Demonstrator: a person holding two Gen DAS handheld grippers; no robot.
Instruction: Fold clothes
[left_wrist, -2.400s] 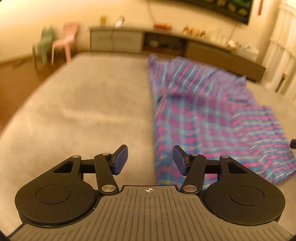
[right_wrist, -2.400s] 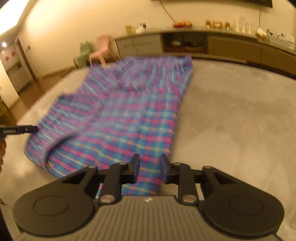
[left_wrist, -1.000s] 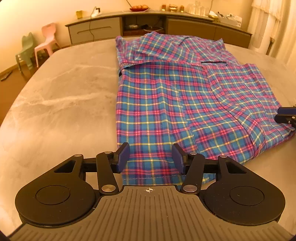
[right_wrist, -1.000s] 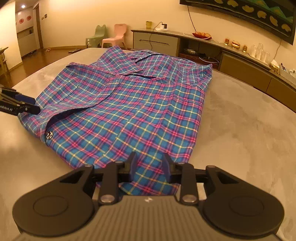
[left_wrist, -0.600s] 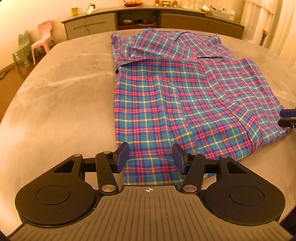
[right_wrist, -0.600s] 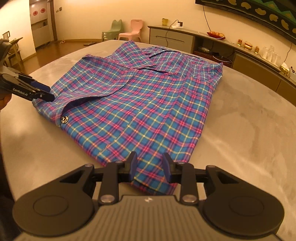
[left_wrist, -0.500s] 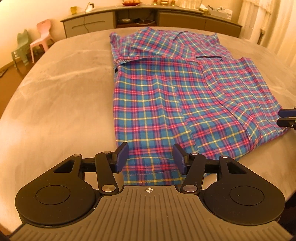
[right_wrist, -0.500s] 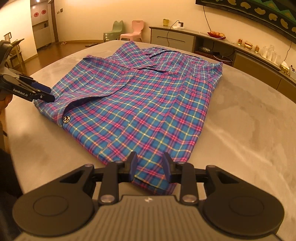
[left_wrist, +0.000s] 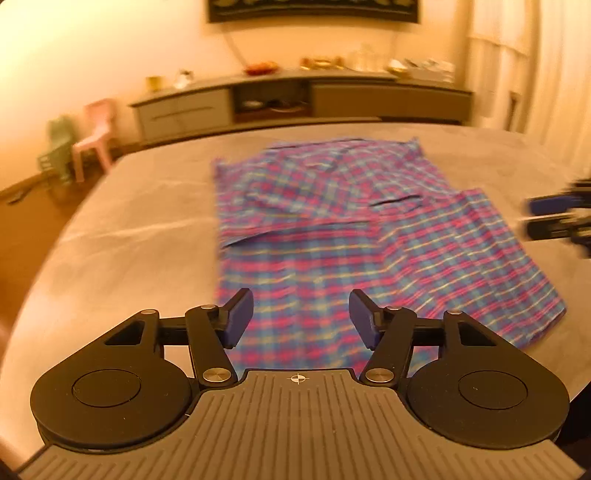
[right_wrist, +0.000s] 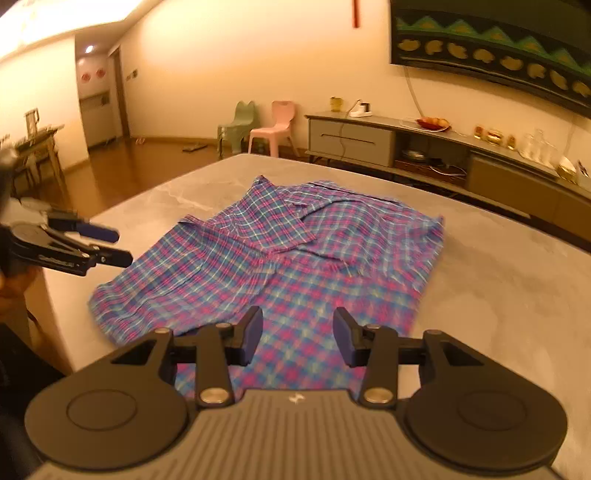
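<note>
A blue, pink and yellow plaid shirt (left_wrist: 332, 236) lies flat on the grey marble table (left_wrist: 140, 236), sleeves folded in over the body; it also shows in the right wrist view (right_wrist: 295, 254). My left gripper (left_wrist: 301, 317) is open and empty, above the shirt's near hem. My right gripper (right_wrist: 297, 336) is open and empty, above the hem at the other near corner. The left gripper also shows at the left edge of the right wrist view (right_wrist: 107, 243), and the right gripper at the right edge of the left wrist view (left_wrist: 543, 218), both beside the shirt.
A long grey sideboard (right_wrist: 424, 147) with dishes and glassware stands along the far wall. A pink chair (right_wrist: 275, 127) and a green chair (right_wrist: 238, 125) stand on the wooden floor beyond the table. The table's near edge (right_wrist: 55, 314) drops off at the left.
Both grippers have lifted and pulled back from the shirt's hem, and the views now tilt up toward the room. The right gripper's jaws have opened wider. The shirt lies unmoved.
</note>
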